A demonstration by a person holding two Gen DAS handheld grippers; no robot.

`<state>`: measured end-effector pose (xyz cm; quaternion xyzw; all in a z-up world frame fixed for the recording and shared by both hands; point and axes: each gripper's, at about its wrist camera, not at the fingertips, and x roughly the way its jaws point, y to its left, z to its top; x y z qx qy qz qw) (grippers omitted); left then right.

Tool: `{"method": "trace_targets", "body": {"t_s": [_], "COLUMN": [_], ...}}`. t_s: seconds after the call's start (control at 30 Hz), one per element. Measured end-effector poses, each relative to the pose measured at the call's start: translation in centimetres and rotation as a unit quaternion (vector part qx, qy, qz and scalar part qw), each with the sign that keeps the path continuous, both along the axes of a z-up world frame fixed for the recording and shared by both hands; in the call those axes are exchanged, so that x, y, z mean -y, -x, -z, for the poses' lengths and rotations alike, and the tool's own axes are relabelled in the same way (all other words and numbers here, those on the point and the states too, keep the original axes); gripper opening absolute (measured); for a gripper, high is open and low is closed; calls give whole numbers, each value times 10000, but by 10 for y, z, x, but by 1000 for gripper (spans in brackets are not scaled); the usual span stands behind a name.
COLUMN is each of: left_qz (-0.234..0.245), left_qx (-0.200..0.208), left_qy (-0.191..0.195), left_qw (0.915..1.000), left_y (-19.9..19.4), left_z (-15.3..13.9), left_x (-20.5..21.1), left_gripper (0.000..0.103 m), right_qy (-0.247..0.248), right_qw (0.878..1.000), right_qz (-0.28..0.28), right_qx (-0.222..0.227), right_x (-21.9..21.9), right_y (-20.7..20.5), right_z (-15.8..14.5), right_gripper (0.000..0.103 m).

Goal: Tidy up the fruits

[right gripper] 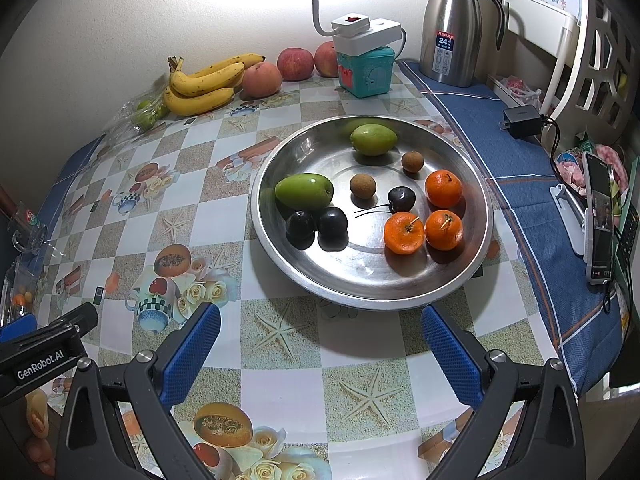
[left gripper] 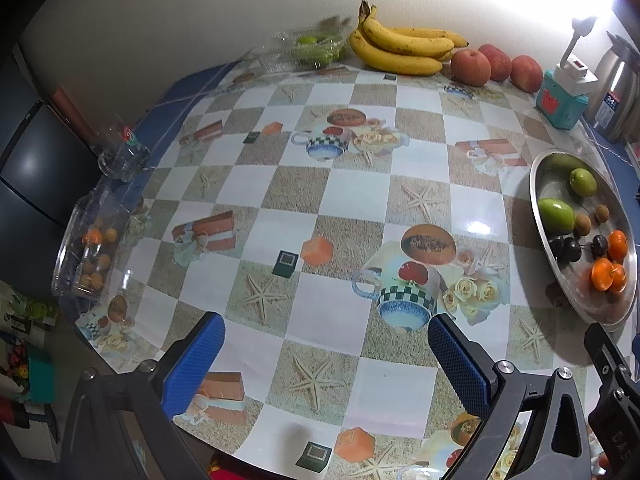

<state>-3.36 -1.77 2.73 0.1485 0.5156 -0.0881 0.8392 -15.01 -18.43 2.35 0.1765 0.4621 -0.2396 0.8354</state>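
While both grippers hang over the near edge of the table (right gripper: 280,364), neither holds anything: the left gripper (left gripper: 326,354) has its jaws spread wide over the checked cloth, and the right gripper (right gripper: 320,346) is just as wide, its blue pads (right gripper: 450,354) apart in front of the tray (right gripper: 476,184).

The steel tray sits on the right half of the table and carries the sorted fruit — two green fruits (right gripper: 304,190), one at the far side and one at the left; two brown longans (right gripper: 363,186) near the middle; three dark cherries (right gripper: 332,222), two touching at the left and one with a long stem near the centre; and three tangerines (right gripper: 404,232) grouped at the right, two of them just beside each other.

Along the far wall lie a bunch of bananas (right gripper: 204,84), with three apples (right gripper: 295,63) in a row to its right. A clear box (left gripper: 316,50) with more green fruit stands to the left of the bananas. In the left view another clear box (left gripper: 86,240) at the table's left edge holds small orange and brown fruit, with a glass mug (left gripper: 120,152) just beyond it.

A teal box (right gripper: 366,74) with a white power strip on top stands beside the apples — a steel flask (right gripper: 454,26) is further right, on the blue cloth.
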Motion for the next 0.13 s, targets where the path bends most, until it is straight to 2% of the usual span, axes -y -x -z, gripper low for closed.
{"method": "trace_targets", "body": {"t_s": [0.13], "left_qz": [-51], "left_qx": [-41], "left_qy": [12], "left_qw": [10000], "left_y": [-1], "left_z": [-1], "left_x": [0], "left_gripper": [103], "right_qy": [-1], "right_qw": [10000], "right_qz": [-1], "right_qx": [-2], "right_x": [0], "right_y": [0], "right_z": [0], "right_gripper": [100]}}
